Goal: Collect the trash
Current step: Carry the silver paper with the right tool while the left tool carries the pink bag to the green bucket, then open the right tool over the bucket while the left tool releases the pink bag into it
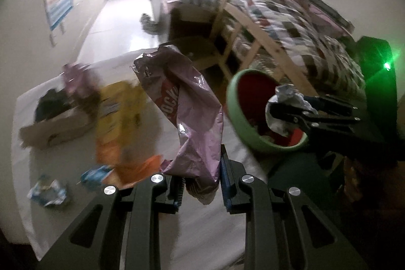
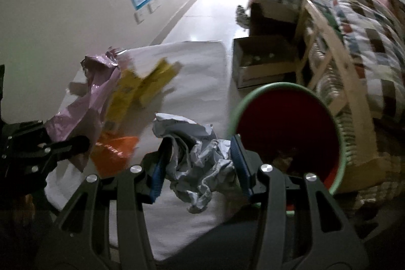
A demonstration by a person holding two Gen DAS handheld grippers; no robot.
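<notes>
My left gripper (image 1: 201, 184) is shut on a crumpled pink snack bag (image 1: 187, 103), which stands up from between its blue pads; in the right wrist view the same pink bag (image 2: 83, 108) hangs at the left from that gripper (image 2: 83, 143). My right gripper (image 2: 198, 168) is shut on a crumpled grey-white wrapper (image 2: 195, 151). In the left wrist view that gripper (image 1: 278, 113) holds the wrapper (image 1: 286, 98) over the mouth of a red bin with a green rim (image 1: 253, 115). The bin (image 2: 286, 128) lies just right of my right fingers, with some trash inside.
On the white sheet (image 1: 202, 227) lie a yellow bag (image 1: 121, 105), an orange wrapper (image 2: 114, 151), a blue-white wrapper (image 1: 49, 191), another blue wrapper (image 1: 96, 173) and a cardboard box (image 1: 55, 128). A wooden frame (image 1: 250, 29) and a quilted bed (image 1: 303, 22) stand behind the bin; an open carton (image 2: 263, 60) sits on the floor.
</notes>
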